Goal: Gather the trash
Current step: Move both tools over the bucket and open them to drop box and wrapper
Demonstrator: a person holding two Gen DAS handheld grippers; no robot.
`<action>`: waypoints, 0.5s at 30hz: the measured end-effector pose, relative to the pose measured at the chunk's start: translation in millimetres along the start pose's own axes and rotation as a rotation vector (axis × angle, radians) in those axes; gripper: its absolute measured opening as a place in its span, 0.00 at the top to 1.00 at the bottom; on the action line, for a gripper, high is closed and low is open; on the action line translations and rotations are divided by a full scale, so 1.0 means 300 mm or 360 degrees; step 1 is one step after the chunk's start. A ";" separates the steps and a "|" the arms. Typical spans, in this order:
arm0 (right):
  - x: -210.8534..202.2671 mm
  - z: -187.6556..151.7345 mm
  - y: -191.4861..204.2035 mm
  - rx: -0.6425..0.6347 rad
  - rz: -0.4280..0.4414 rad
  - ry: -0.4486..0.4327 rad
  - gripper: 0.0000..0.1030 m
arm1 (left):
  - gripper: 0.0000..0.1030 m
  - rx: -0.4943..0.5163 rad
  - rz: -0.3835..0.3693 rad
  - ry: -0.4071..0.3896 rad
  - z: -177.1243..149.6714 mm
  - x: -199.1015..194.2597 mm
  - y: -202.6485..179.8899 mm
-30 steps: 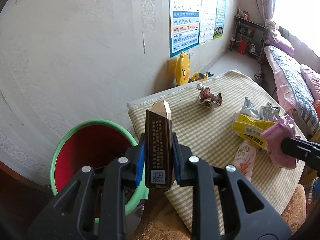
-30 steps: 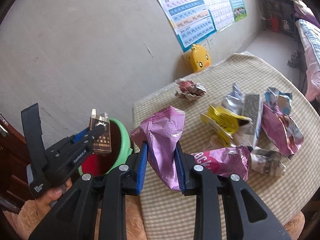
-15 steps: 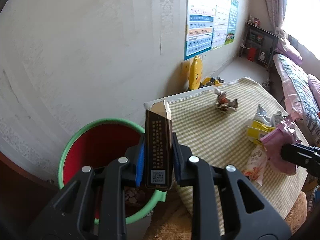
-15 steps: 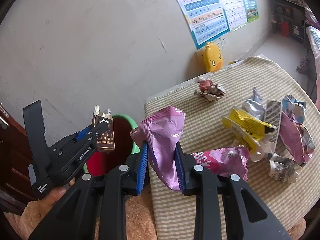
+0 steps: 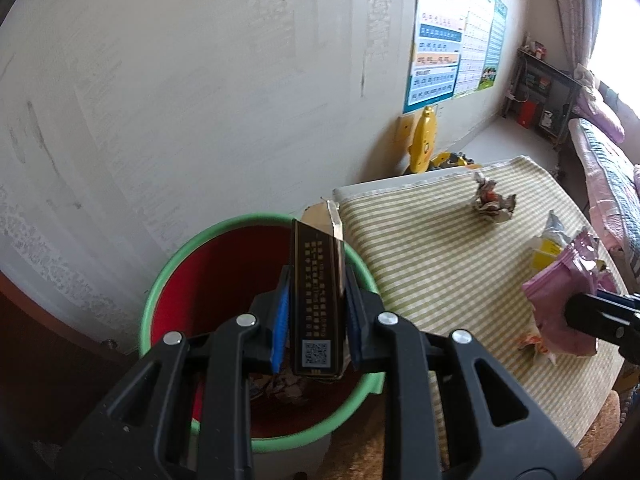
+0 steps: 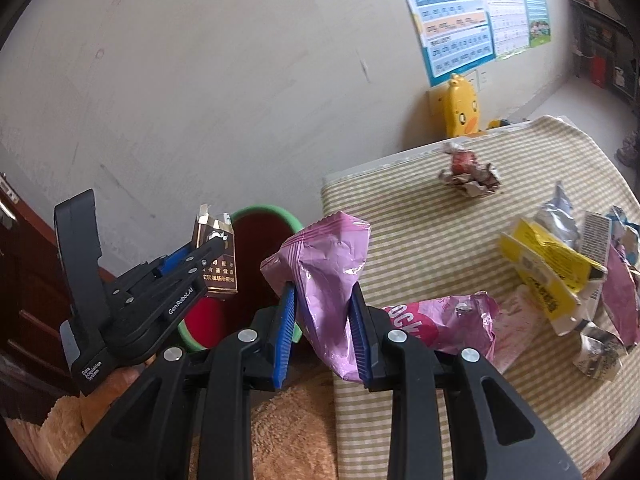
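Above the bucket [image 5: 256, 320], our left gripper [image 5: 316, 312] clamped a stiff, light cigarette box [image 5: 317, 300] by its sides; our right gripper [image 6: 323, 312] pinched a soft, crinkly pink wrapper [image 6: 326, 264].

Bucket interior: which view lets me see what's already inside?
The left wrist view: it looks down into the green-rimmed red bucket, showing crumpled scraps at the bottom, partly behind the cigarette box. The right wrist view shows only its rim and inner wall, no contents.
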State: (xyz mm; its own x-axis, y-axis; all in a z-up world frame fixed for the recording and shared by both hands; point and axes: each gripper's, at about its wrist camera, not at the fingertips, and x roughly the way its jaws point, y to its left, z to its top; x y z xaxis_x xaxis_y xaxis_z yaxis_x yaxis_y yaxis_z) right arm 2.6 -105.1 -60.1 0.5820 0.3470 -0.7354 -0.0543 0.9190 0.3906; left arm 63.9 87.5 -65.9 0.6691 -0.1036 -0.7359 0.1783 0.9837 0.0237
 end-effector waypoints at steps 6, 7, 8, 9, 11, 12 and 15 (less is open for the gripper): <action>0.036 -0.014 0.031 -0.0037 0.0018 0.0040 0.75 | 0.78 -0.0034 0.0047 0.0019 -0.019 0.012 0.047; 0.046 -0.016 0.034 -0.0039 0.0018 0.0051 0.75 | 0.78 -0.0040 0.0048 0.0021 -0.021 0.013 0.054; 0.056 -0.016 0.037 -0.0038 0.0023 0.0063 0.75 | 0.78 -0.0049 0.0050 0.0026 -0.023 0.016 0.062; 0.065 -0.014 0.037 -0.0035 0.0030 0.0071 0.75 | 0.78 -0.0052 0.0054 0.0029 -0.024 0.019 0.069; 0.086 -0.012 0.044 -0.0041 0.0040 0.0090 0.75 | 0.78 -0.0056 0.0062 0.0035 -0.026 0.028 0.081; 0.093 -0.011 0.049 -0.0044 0.0043 0.0095 0.75 | 0.78 -0.0061 0.0066 0.0039 -0.026 0.032 0.089; 0.125 -0.003 0.066 -0.0052 0.0070 0.0122 0.74 | 0.78 -0.0086 0.0085 0.0053 -0.034 0.045 0.122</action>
State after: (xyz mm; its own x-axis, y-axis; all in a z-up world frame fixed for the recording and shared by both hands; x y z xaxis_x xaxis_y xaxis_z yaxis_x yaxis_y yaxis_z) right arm 22.6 -73.7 -80.4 0.5149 0.3991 -0.7587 -0.1057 0.9078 0.4058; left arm 72.1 123.7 -81.8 0.6523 -0.0464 -0.7565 0.1029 0.9943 0.0277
